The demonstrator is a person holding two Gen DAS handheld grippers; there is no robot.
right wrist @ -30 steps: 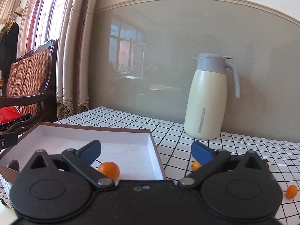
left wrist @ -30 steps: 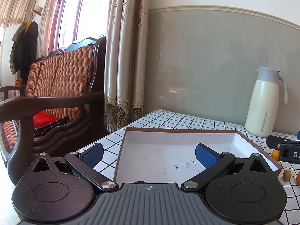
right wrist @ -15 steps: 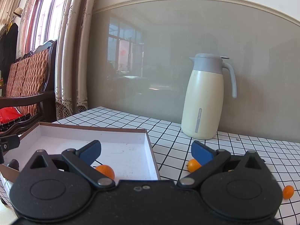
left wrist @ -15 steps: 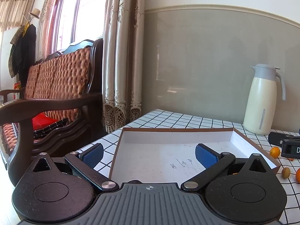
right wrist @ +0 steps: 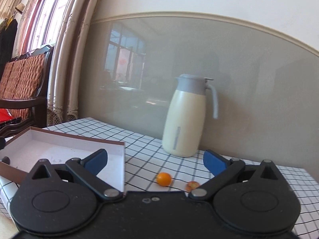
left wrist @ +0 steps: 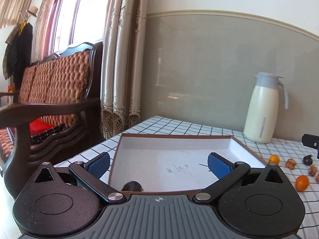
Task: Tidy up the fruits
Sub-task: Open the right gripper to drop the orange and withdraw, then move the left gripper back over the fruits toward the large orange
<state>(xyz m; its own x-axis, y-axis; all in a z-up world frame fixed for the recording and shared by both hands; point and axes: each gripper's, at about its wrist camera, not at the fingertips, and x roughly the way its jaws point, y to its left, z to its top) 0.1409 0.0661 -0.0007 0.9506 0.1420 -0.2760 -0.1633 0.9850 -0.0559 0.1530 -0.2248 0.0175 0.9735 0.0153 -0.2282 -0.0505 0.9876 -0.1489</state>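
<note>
A shallow white box with a brown rim lies on the checked tablecloth. A dark fruit rests at its near edge. My left gripper hovers open over the box's near side, holding nothing. To the right of the box lie small orange fruits, brownish ones and a dark one. My right gripper is open and empty above the cloth just right of the box; an orange fruit and a smaller orange piece sit between its fingers' span, below.
A cream thermos jug with a grey lid stands at the back by the grey wall. A wooden sofa and curtains are off the table's left edge. The other gripper's black tip shows at the right.
My right gripper has swung right, away from the box, so loose fruits on the cloth now lie ahead of it. My left view has shifted left and back a little. Both stay open.
</note>
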